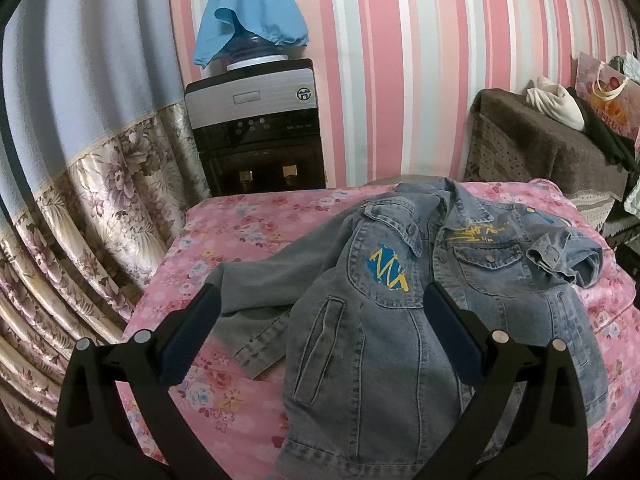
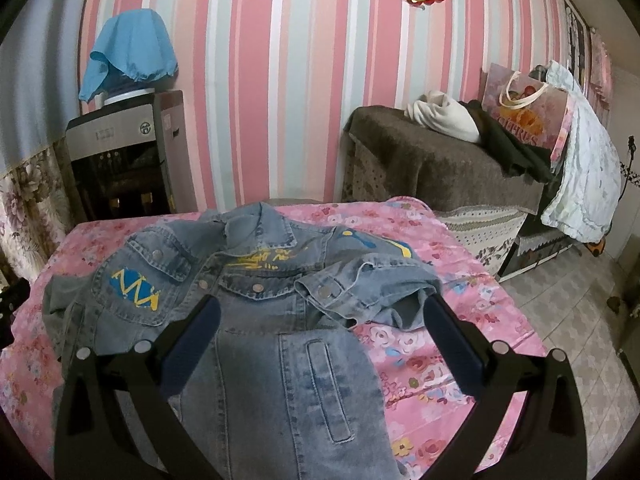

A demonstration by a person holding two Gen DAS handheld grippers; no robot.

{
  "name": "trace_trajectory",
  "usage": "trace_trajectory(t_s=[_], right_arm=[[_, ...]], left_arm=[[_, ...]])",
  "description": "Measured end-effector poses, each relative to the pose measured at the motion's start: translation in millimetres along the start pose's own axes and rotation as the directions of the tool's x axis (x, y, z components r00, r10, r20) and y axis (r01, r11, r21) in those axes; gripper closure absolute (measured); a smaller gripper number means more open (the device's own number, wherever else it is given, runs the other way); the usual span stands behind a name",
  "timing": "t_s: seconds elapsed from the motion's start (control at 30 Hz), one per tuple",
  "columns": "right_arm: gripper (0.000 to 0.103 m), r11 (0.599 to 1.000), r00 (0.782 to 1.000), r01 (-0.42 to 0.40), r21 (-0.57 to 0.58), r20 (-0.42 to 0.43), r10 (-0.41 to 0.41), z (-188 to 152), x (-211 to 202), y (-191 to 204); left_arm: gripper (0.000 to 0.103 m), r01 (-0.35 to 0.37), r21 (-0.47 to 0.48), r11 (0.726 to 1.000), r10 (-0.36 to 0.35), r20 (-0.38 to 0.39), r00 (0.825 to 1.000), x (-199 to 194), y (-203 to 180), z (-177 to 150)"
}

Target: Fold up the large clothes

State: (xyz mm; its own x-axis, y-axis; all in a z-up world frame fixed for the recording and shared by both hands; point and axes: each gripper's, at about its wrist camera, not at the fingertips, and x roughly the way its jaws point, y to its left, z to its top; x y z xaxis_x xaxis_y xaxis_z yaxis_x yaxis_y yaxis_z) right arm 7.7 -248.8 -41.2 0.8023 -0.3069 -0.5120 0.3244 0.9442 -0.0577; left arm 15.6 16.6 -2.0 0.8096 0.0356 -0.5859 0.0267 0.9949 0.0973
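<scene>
A faded denim jacket [image 1: 420, 320] lies front-up on the pink floral bedspread [image 1: 224, 236], collar toward the striped wall and hem toward the two tools. It is not laid flat: the cloth is rumpled, and the front is closed with its snap buttons down the middle.

The left tool [image 1: 320, 324] hangs above the near left part of the jacket with its jaws spread wide and nothing between them. Ahead of it, between the two dark blue pads [image 1: 448, 328], is the chest pocket with the blue and yellow zigzag patch [image 1: 390, 270] and, nearer, a slanted welt pocket. Out past its left finger one sleeve [image 1: 256, 280] runs sideways across the bedspread, its cuff end just in front of that finger.

The right tool [image 2: 320, 324] is likewise wide open and holds nothing. It hovers over the jacket's [image 2: 256, 320] near right front panel. The other sleeve [image 2: 372, 288] is bent inward across the chest, and its open cuff lies just beyond the right finger. Yellow scrawled lettering [image 2: 262, 260] sits on the chest straight ahead of this tool, and the bare bedspread [image 2: 460, 360] shows under its right finger.

Beyond the bed to the left stands a water dispenser [image 1: 256, 136] with a blue cloth [image 1: 250, 16] draped over its bottle. To the right is a piece of furniture under a brown cover [image 2: 440, 160], piled with clothes and a printed bag [image 2: 524, 116].
</scene>
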Motion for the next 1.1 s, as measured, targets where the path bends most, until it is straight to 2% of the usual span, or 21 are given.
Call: trace_trajectory(t_s=[1.1], right_arm=[[0.002,1.0,1.0,-0.015,0.003,0.001,0.015,-3.7,1.6,0.9]], left_arm=[[0.003,0.004,0.007,1.0,-0.004,-0.006,1.0,4.8,-6.2,-1.6]])
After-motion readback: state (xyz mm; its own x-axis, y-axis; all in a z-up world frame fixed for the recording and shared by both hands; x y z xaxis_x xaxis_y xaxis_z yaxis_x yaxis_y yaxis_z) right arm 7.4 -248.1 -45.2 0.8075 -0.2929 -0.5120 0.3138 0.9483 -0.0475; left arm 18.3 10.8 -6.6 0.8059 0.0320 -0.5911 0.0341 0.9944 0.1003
